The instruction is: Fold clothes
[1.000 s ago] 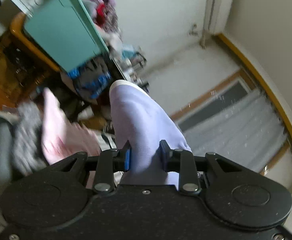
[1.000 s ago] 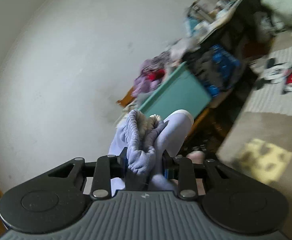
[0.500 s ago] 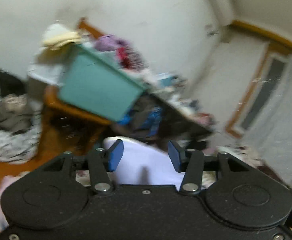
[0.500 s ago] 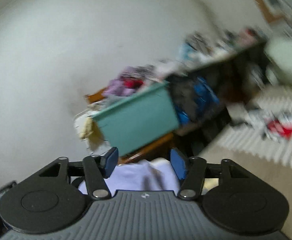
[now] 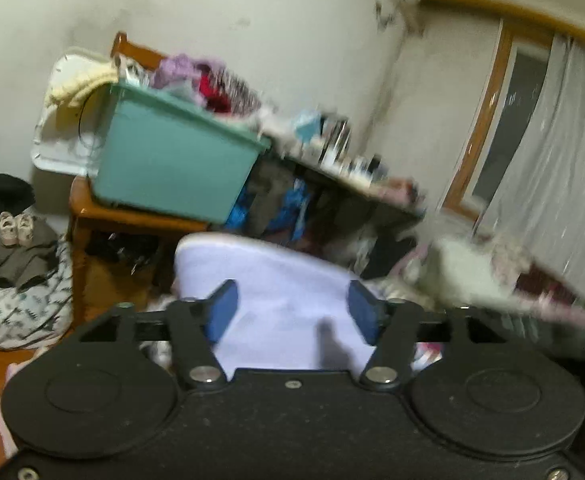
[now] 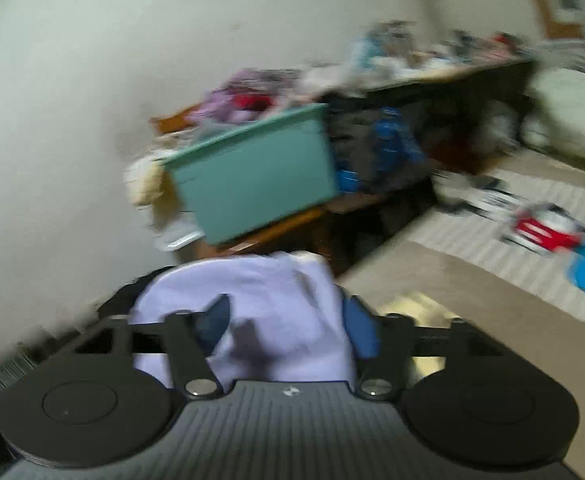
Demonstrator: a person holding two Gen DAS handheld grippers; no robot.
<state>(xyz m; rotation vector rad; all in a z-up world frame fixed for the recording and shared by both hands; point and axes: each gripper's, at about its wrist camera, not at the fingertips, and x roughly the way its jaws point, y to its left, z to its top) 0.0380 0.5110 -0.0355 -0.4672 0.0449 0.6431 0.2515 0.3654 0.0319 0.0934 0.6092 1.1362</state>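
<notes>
Both grippers, left (image 5: 292, 312) and right (image 6: 288, 326), gape wide, empty; grasp the limp, light lavender garment (image 5: 276, 280) at its near hem.

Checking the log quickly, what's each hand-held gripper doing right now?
Left hand-held gripper: open, holding nothing; lavender garment lies beyond it.
Right hand-held gripper: open, holding nothing.

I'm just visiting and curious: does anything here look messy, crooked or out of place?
Yes. The teal bin overflows with jumbled clothes and sits tilted on a wooden stand. More clothes lie scattered across the bed. The picture is too blurred for finer detail.
</notes>
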